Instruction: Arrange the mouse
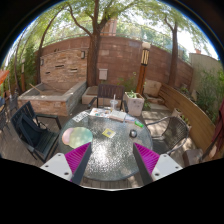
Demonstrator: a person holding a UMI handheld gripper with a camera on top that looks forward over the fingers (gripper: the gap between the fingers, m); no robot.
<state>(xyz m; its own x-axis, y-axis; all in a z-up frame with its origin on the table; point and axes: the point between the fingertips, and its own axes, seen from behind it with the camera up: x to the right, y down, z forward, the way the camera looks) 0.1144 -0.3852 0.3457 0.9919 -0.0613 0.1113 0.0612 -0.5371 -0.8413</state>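
Observation:
A round glass-topped table [112,150] stands on a patio, just ahead of my fingers. A small dark object [133,132], probably the mouse, lies on its far right part. A round multicoloured disc [77,135] lies on the table's left part. A small yellowish item [108,132] lies between them. My gripper [112,160] is open above the table's near edge. Its magenta pads [78,157] stand wide apart, with nothing between them.
A black chair [35,130] stands left of the table and another chair [175,130] to the right. Beyond are a white planter [134,102], a stone raised bed [50,97], a brick wall [110,60], a tree trunk [97,40] and a wooden fence [197,115].

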